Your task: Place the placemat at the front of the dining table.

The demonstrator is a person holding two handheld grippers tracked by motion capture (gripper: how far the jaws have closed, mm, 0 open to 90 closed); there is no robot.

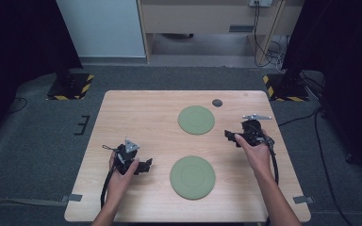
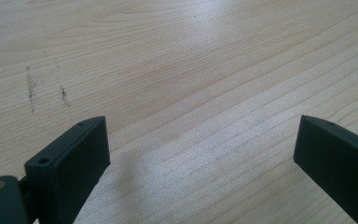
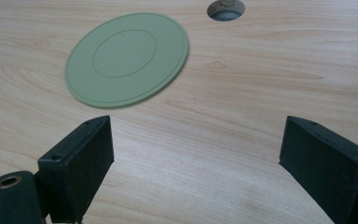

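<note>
Two flat round green plates lie on the wooden table (image 1: 122, 113): a far plate (image 1: 196, 119) near the middle back and a near plate (image 1: 193, 177) toward the front. My left gripper (image 1: 147, 165) rests low at the front left, held in a hand and aimed right toward the near plate. Its jaws stand wide apart over bare wood (image 2: 200, 140). My right gripper (image 1: 228, 135) hovers at the right side, pointing left. It is open and empty, and the far plate (image 3: 127, 59) lies ahead of its jaws.
A small round grey hole (image 1: 217, 102) sits in the tabletop behind the far plate, also seen as the hole (image 3: 225, 9) in the right gripper view. Two dark scuff marks (image 2: 30, 88) streak the wood. Grey carpet surrounds the table, and black stands with yellow-striped bases (image 1: 70, 87) stand behind it.
</note>
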